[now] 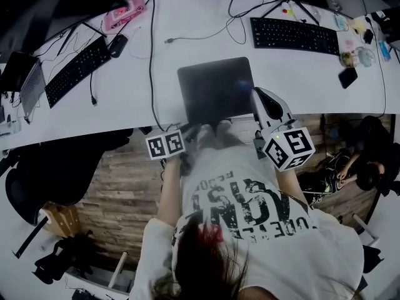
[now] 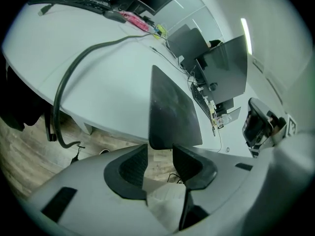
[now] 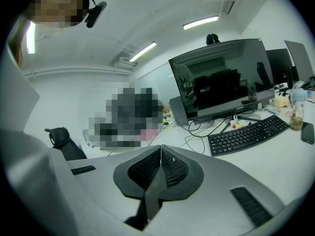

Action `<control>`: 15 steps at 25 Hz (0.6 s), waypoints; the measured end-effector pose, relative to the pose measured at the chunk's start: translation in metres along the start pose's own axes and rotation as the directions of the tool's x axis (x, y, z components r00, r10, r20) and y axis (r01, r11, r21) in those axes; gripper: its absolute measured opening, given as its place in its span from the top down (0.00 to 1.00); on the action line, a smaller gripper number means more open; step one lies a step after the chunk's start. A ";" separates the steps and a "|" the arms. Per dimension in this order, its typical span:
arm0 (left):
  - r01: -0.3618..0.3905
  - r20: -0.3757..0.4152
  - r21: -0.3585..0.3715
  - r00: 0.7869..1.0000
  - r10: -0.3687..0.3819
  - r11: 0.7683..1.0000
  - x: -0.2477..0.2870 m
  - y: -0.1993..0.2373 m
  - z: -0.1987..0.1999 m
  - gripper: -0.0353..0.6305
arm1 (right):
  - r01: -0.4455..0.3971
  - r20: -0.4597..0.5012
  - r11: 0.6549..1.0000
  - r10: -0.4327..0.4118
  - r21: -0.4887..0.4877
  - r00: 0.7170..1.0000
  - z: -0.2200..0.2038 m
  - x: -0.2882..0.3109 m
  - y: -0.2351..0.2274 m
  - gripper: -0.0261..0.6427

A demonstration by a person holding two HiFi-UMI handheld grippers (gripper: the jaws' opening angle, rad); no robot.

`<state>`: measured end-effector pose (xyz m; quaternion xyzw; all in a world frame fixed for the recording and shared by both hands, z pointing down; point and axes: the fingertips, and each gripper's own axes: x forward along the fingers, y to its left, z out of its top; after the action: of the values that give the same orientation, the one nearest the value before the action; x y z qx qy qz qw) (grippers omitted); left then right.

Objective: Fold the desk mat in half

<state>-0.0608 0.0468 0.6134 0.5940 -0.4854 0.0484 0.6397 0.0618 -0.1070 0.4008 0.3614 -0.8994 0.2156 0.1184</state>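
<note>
Lying at the near edge of the white desk, the dark desk mat overhangs it slightly. The left gripper holds its jaws apart at the mat's near-left corner, not pressing it. The right gripper, beside the mat's right edge, has its jaws closed on nothing.

Dark grey mat, white desk

We see a white curved desk. The dark desk mat lies at the middle of the tabletop's near edge, its near side poking past it. The left keyboard is toward the left end and the right keyboard is by the far edge. A pink item sits at the far left, a black cable runs from far to near edge, and a phone is at the right end.
</note>
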 end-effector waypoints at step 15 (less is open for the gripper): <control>0.008 0.077 0.061 0.997 -0.013 0.998 -0.008 -0.013 0.019 0.87 | 0.044 0.018 0.999 -0.044 0.015 0.999 -0.001 -0.012 0.001 0.96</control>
<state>-0.0674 0.0324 0.5954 0.6173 -0.5048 0.0369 0.6023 0.0699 -0.0990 0.3966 0.3840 -0.8906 0.2160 0.1123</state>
